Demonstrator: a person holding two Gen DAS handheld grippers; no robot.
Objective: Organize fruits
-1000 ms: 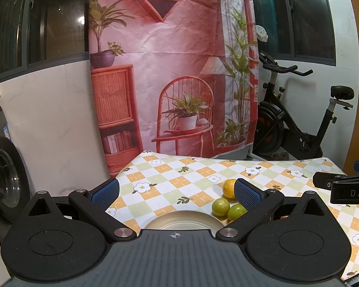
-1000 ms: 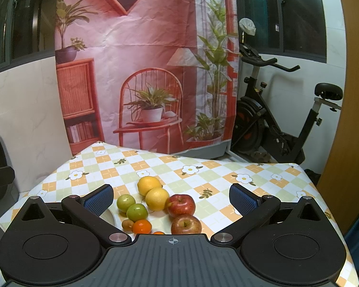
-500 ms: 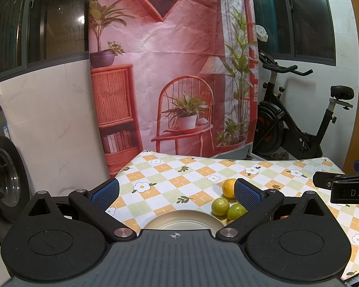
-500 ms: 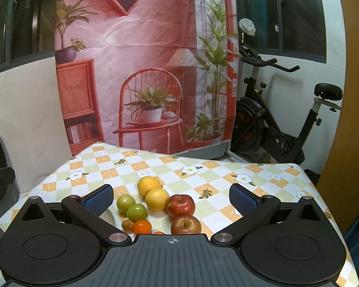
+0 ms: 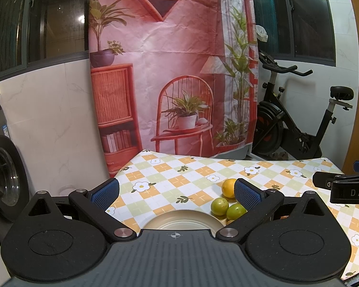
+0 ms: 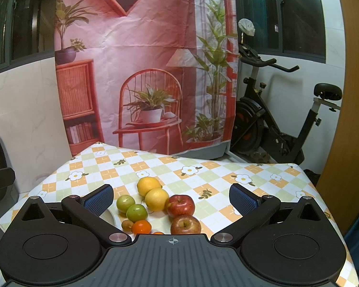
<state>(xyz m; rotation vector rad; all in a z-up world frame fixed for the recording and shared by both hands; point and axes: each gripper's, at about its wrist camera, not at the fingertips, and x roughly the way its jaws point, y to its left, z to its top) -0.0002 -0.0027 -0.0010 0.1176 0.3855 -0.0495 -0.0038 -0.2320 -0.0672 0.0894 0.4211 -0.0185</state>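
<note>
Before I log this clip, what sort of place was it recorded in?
Probably a home utility room or enclosed balcony, dressed as a set. An exercise bike stands at the back, a washing machine at the left, and a printed backdrop hangs behind a table with a checked tablecloth holding fruit.

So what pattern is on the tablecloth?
The tablecloth is checked in orange, pale green and white, with white daisies and small leaf sprigs; the right wrist view shows it best.

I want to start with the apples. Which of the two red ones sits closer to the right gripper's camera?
The front apple, just above the gripper body's edge. The other apple lies behind it, beside the nearer yellow citrus.
</note>
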